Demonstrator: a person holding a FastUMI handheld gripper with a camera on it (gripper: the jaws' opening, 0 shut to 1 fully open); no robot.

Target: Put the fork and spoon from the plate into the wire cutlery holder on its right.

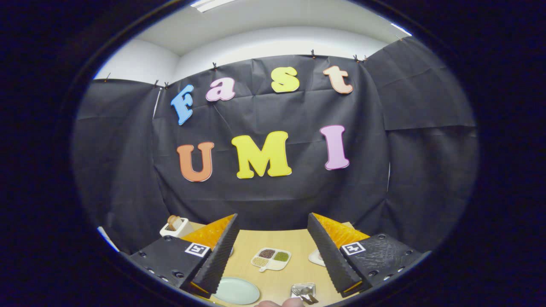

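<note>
Tongs (271,256) hung spread wide above wooden tabletop (298,243), gripping nothing. Between fingers below: pale plate (236,291), wire cutlery holder (303,290) to its right with utensils inside, divided dish (271,258) beyond.

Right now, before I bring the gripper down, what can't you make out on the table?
- Plate: near the left finger, its near rim is cut off; I can make out no fork or spoon on it.
- Wire cutlery holder: too small to tell which utensils are inside.
- White dish: mostly hidden behind the right finger.
- Gripper: fingers open, well above the table.
</note>
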